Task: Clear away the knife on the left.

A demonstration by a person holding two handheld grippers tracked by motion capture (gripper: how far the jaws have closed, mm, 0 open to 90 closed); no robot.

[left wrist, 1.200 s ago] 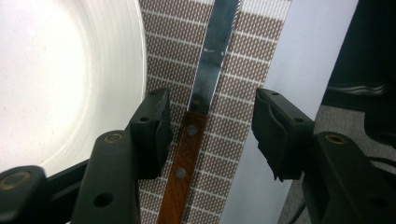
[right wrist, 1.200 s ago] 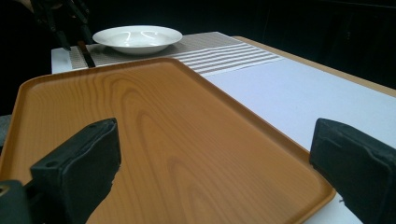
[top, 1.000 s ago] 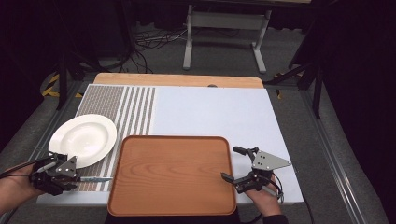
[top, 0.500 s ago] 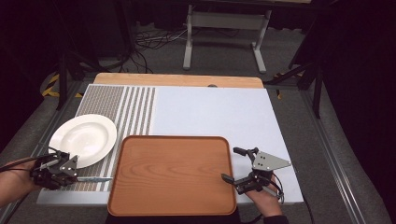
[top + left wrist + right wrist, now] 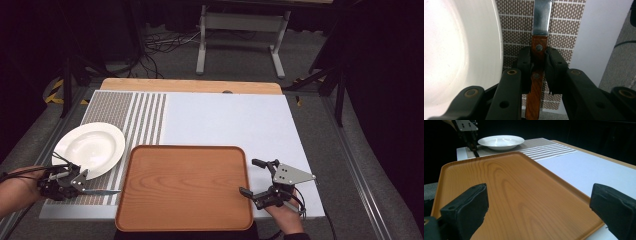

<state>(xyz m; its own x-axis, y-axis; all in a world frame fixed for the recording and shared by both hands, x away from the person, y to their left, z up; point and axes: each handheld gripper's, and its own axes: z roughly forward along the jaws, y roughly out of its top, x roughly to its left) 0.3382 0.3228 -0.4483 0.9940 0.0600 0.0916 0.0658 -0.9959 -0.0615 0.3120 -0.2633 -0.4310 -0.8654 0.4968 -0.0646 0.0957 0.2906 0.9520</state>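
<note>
Gripping, left claw (image 5: 539, 58): we see its two black jaws closed in on the wooden handle of the knife (image 5: 537, 62), pads pressing both sides near the upper rivet; the jaws have just been closing further on that handle.
Knife place: we find it lying flat on the woven placemat (image 5: 125, 107), at about 8 o'clock on the surface (image 5: 225, 120), blade pointing toward the tray (image 5: 185, 185).
Knife blade: bare steel runs ahead of the jaws in the left gripper view; its tip is out of frame there.
Plate (image 5: 90, 148): white, just beside the knife, its rim close to the left claw.
Right claw (image 5: 252, 177): we see it spread wide, nothing between the jaws, at about 5 o'clock on the surface, by the tray's right edge.
Tray: wooden, bare, at 6 o'clock between our two hands.
</note>
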